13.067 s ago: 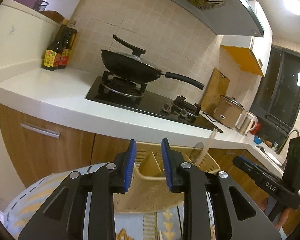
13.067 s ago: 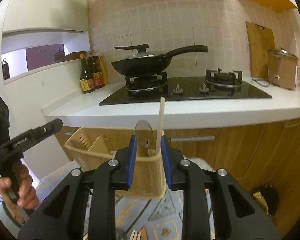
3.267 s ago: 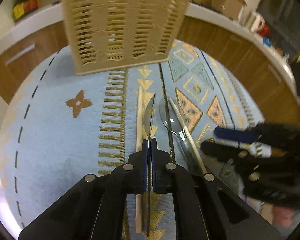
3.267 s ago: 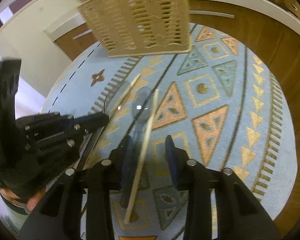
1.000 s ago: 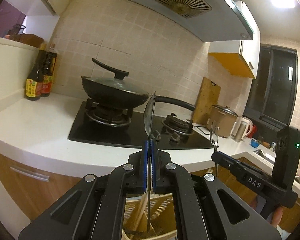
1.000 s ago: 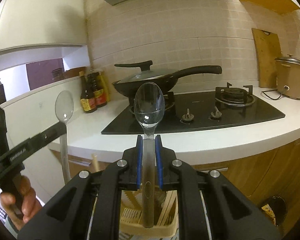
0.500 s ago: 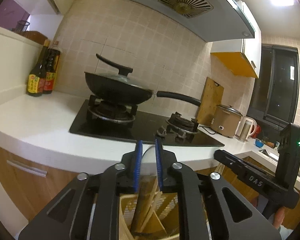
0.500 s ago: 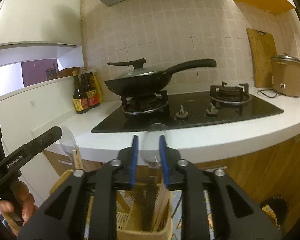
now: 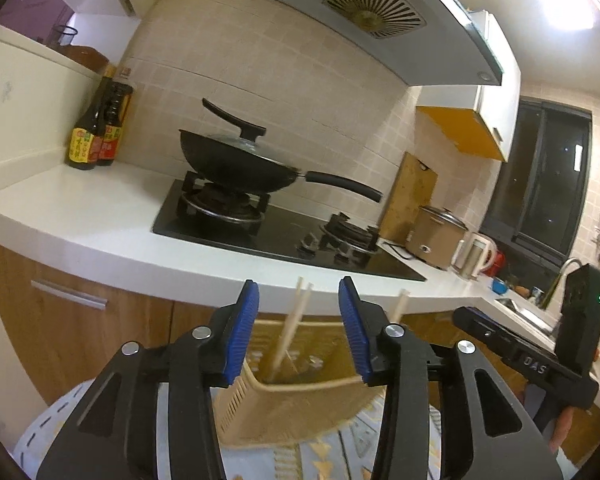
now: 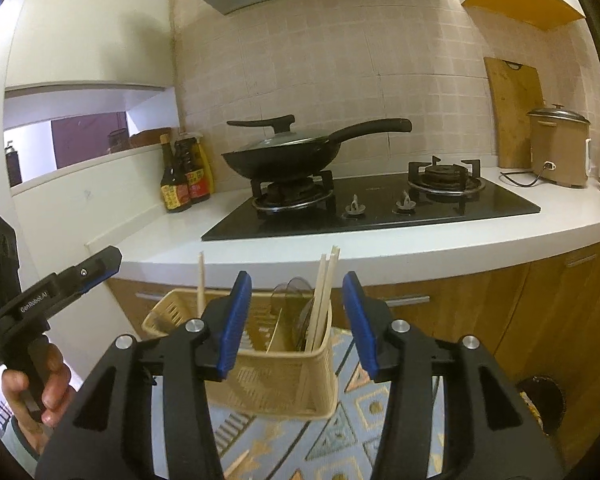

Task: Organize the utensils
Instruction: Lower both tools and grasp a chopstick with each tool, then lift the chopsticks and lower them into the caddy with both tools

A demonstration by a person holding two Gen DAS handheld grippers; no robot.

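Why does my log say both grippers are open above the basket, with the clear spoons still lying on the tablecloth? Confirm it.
One detail is wrong: the clear spoons are not on the tablecloth; the right wrist view shows them standing in the basket beside the chopsticks. The rest holds: the left gripper and the right gripper are both open above it.

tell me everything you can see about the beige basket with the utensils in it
The basket is a beige, plastic-looking rectangular caddy with slotted walls and an upright divider inside. It stands upright on the patterned blue tablecloth, in front of the wooden cabinets. A pair of pale chopsticks and clear spoons lean in its right end; a single chopstick stands at the left end. Both grippers, left and right, are open above it, touching nothing.
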